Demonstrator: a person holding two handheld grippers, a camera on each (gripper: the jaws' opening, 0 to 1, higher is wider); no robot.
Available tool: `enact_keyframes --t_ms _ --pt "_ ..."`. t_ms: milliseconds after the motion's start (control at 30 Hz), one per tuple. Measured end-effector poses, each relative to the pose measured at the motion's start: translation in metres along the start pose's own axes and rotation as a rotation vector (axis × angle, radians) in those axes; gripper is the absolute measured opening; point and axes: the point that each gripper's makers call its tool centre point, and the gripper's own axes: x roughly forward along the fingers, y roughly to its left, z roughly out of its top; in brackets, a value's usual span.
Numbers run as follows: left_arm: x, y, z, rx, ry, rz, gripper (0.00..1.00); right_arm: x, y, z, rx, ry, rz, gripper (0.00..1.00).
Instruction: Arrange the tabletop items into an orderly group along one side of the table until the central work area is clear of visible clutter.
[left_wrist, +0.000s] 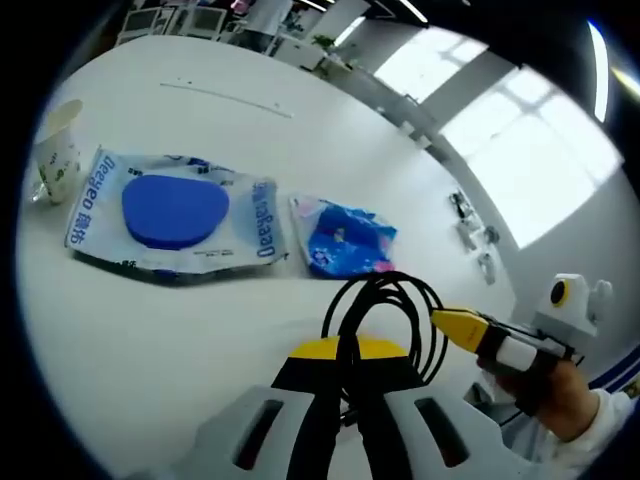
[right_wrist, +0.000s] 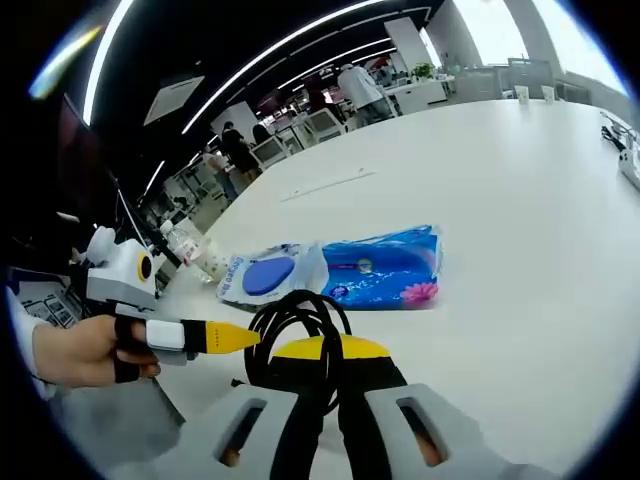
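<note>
We hold the left gripper (left_wrist: 345, 400) with its jaws clamped on a coiled black cable (left_wrist: 385, 315); the right gripper (right_wrist: 322, 400) likewise has its jaws closed on the black cable (right_wrist: 295, 330), judged so it can be carried as one bundle. The white wipes pack (left_wrist: 175, 215), the blue packet (left_wrist: 345, 240) and the paper cup (left_wrist: 58, 150) lie in a row on the white table (left_wrist: 200, 110), apparently forming the ordered group.
</note>
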Motion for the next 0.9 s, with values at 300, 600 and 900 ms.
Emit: enact_keyframes --t_ms 300,600,900 --pt "0.01 -0.001 -0.003 -0.013 0.004 0.013 0.0 0.006 -0.017 -0.001 0.008 0.021 0.011 0.0" --pt "0.025 -0.003 -0.009 -0.012 0.026 0.021 0.0 0.01 -0.035 -0.011 0.02 0.049 0.009 0.0" --pt "0.038 0.002 -0.013 -0.017 0.048 0.038 0.0 0.013 -0.042 -0.018 0.024 0.079 0.012 0.0"
